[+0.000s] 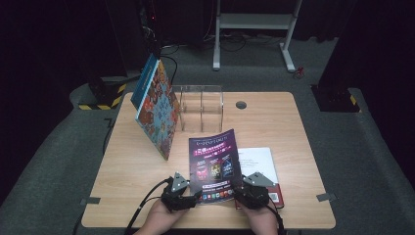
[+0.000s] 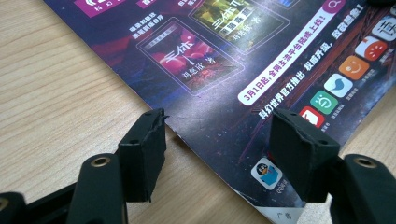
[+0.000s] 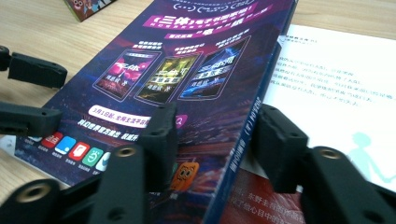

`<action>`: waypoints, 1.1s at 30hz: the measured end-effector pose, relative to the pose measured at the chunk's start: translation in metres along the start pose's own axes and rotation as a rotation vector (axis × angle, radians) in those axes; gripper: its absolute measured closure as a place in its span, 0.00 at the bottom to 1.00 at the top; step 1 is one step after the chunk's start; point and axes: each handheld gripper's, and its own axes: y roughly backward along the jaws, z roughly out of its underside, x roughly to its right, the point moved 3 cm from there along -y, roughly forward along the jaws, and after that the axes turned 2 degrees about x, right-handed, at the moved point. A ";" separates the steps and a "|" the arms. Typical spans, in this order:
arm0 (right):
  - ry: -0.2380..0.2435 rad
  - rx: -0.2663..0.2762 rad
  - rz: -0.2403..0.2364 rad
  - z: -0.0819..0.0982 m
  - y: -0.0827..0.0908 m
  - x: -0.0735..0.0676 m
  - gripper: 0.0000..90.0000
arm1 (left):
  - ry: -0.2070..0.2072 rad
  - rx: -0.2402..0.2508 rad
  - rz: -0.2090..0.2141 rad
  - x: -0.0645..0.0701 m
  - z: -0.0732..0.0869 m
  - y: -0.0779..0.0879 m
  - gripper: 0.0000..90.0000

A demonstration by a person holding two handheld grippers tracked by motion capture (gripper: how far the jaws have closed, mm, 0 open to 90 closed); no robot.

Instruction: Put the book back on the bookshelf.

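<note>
Showing, high view: purple magazine (image 1: 214, 166) tilted on table (image 1: 127, 171) between left gripper (image 1: 188, 198) and right gripper (image 1: 241, 193) | left gripper view: jaws spread astride magazine corner (image 2: 261, 140), not pressing | right gripper view: jaws straddle its spine (image 3: 243, 154), contact unclear.

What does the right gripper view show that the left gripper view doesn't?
Right gripper view: the purple magazine's spine straddled by the right gripper, the white-and-red book beneath, and the left gripper's jaws across the cover. Left gripper view: the magazine's corner between the open left gripper. Both: the purple magazine and wooden table.
</note>
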 end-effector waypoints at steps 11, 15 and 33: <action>0.069 0.034 0.004 0.003 0.009 -0.009 0.75 | 0.023 -0.016 -0.012 -0.003 -0.001 -0.002 0.28; 0.068 0.028 -0.011 0.006 0.016 -0.010 0.76 | 0.056 -0.017 -0.025 -0.005 -0.002 -0.003 0.28; 0.028 -0.001 -0.028 0.015 0.025 -0.013 0.68 | -0.011 -0.001 -0.100 -0.009 -0.008 -0.006 0.33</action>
